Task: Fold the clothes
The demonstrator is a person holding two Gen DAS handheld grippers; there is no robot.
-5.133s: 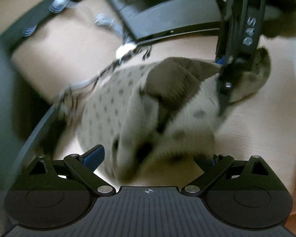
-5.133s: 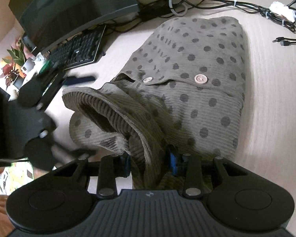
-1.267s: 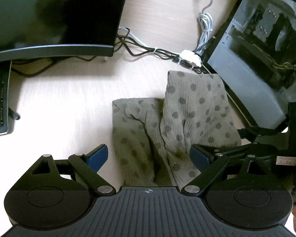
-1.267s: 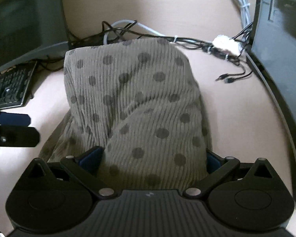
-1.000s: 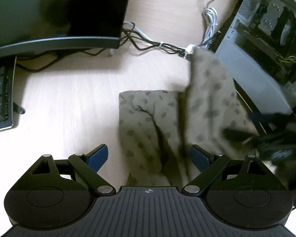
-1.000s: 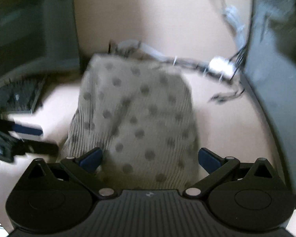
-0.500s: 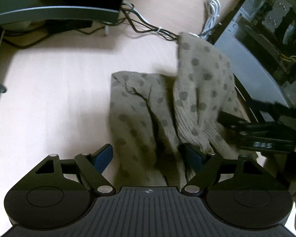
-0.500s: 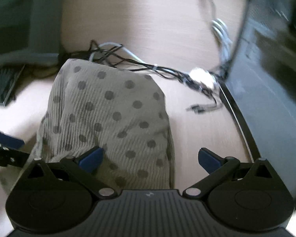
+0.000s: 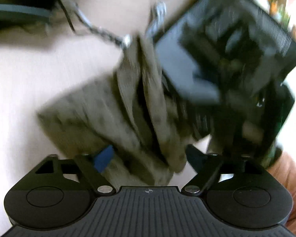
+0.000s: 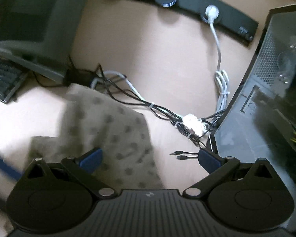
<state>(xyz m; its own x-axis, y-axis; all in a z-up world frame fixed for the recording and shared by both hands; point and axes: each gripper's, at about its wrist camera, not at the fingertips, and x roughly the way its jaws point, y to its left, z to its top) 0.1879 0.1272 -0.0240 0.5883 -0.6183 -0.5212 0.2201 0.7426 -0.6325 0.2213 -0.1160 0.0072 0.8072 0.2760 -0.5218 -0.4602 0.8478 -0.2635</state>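
The olive polka-dot garment (image 9: 100,114) is lying bunched in folds on the pale tabletop (image 9: 29,75), reaching from near the left tool (image 9: 148,156) toward the cable bundle (image 9: 106,35) at the far side, with the computer case (image 9: 223,45) standing just to its right. The left tool is standing open, its blue pads spread with cloth lying between them, though the blur is hiding whether either pad is touching it. The right tool (image 10: 149,157) is also standing open and holding nothing, its left finger (image 10: 90,157) hovering over the garment (image 10: 116,138) and its right finger (image 10: 210,159) over bare tabletop (image 10: 167,59) beside loose cable plugs (image 10: 179,155).
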